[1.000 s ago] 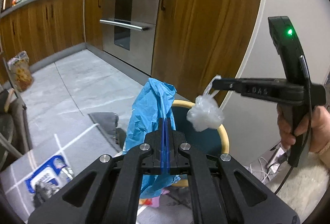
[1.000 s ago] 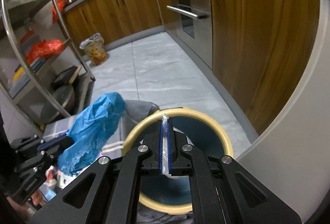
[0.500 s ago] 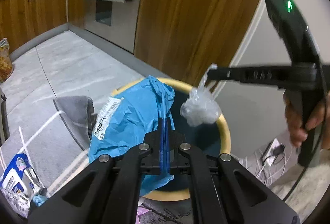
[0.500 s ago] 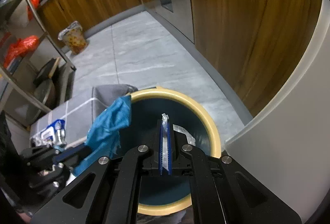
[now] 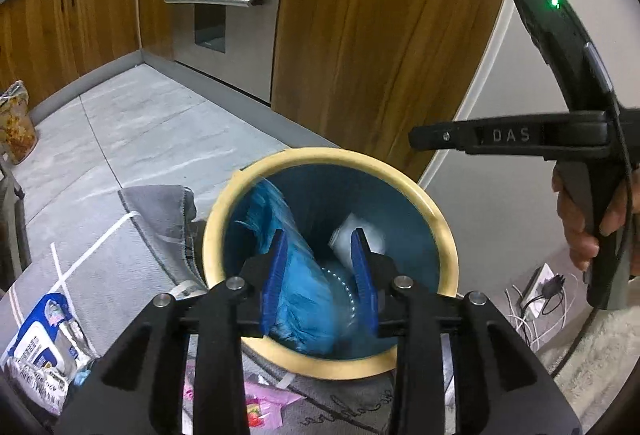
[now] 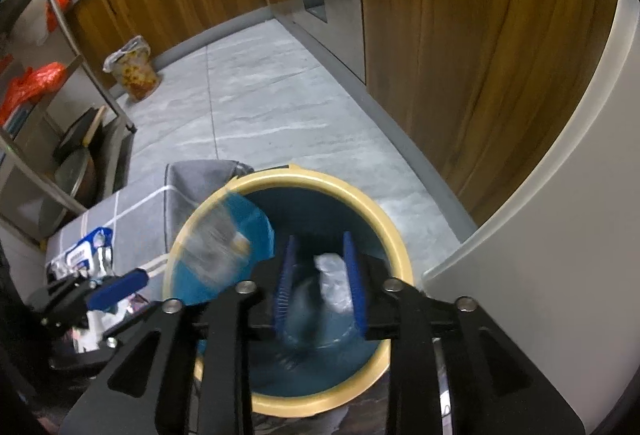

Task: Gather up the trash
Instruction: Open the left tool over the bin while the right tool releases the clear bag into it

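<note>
While my left gripper (image 5: 318, 275) opens over the bin (image 5: 436, 213), pads clear, the blue bag (image 5: 304, 287) falls inside, blurred, beside a clear plastic wad (image 5: 370, 237). Right view: my right gripper (image 6: 320, 281) also opening, holding nothing; wad (image 6: 330, 275) in the bin (image 6: 394, 235).

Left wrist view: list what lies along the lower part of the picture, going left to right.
Blue-and-white packet → grey mat → bin's yellow rim → blue bag inside the bin → clear plastic wad → white cables → hand holding the other tongs.
</note>
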Demonstrator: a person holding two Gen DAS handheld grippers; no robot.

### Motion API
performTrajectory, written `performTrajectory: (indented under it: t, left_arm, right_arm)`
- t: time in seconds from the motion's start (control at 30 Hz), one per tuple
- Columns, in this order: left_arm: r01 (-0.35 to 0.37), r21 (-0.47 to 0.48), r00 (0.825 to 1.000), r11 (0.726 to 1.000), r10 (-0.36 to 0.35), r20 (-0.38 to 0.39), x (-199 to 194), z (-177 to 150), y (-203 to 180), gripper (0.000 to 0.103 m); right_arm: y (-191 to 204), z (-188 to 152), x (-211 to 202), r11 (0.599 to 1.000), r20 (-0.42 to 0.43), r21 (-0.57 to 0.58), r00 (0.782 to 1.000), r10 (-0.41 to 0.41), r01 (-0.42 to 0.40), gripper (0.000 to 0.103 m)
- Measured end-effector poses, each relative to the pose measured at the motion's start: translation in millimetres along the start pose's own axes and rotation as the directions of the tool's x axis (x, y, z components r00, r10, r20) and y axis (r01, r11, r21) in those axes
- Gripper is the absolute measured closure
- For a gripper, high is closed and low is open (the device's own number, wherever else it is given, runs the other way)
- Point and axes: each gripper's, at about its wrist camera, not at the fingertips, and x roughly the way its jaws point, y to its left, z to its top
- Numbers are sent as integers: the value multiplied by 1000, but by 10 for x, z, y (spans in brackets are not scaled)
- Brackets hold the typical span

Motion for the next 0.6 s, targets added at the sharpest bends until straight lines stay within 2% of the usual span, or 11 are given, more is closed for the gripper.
performTrajectory:
  t: [0.13, 0.3, 0.43, 0.5, 0.6]
  left_arm:
    - [-17, -13, 1000, 1000, 18, 23, -152, -22, 43, 65]
    - [-50, -25, 998, 998, 52, 46, -343, -70, 57, 50]
    - [-82, -22, 995, 996, 83, 58, -476, -98, 56, 43]
    - [-107, -17, 992, 994, 108, 73, -569, -118, 50, 32]
    - [-134, -17, 987, 991, 135, 90, -689, -159, 56, 24]
  right_arm:
    - [27, -28, -87, 1000, 29, -17, 1000, -3, 3, 61]
    - [34, -72, -204, 999, 56, -35, 998, -10, 12, 50]
    - [35, -94, -313, 1000, 83, -23, 996, -15, 17, 40]
    - [67, -105, -376, 1000, 101, -24, 995, -16, 19, 34]
    - [148, -124, -450, 999, 121, -43, 992, -22, 28, 27]
